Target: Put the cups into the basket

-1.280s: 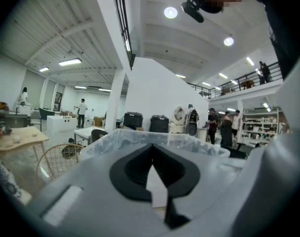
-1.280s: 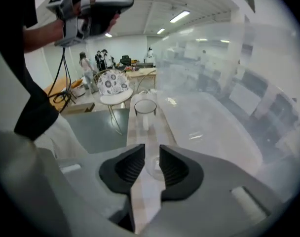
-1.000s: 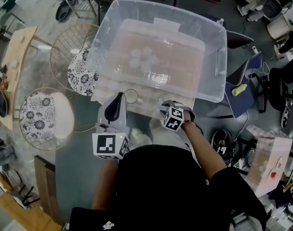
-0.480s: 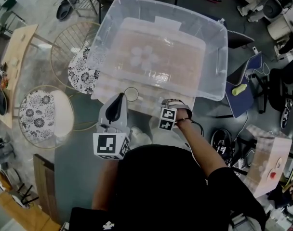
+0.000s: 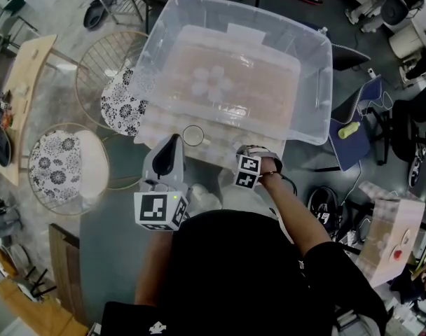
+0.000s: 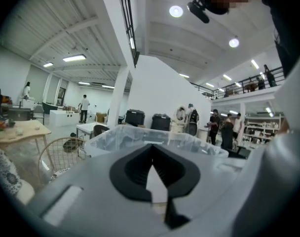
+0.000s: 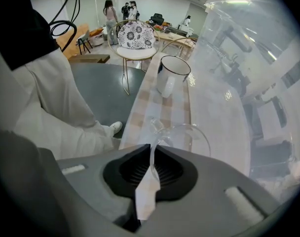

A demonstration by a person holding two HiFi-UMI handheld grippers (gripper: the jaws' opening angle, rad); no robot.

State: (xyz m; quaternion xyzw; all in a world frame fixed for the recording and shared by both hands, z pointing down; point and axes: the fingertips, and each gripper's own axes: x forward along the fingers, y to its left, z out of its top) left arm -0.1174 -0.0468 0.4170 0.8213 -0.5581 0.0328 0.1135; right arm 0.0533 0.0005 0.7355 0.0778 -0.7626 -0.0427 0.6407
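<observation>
Now that the jaws of my right gripper (image 7: 152, 154) have just been closing, they pinch the rim of the clear glass cup (image 7: 187, 137) just outside the large transparent plastic basket (image 7: 248, 58), so lifting it over looks next. My left gripper (image 6: 151, 168) sits closed, empty.

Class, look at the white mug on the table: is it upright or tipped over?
Upright: the mug stands on its base on the table, its round open mouth facing up.

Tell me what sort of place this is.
Probably a large open workshop or lab hall, not a home: a high ceiling with a railed mezzanine, shelving, and people standing by tables.
</observation>
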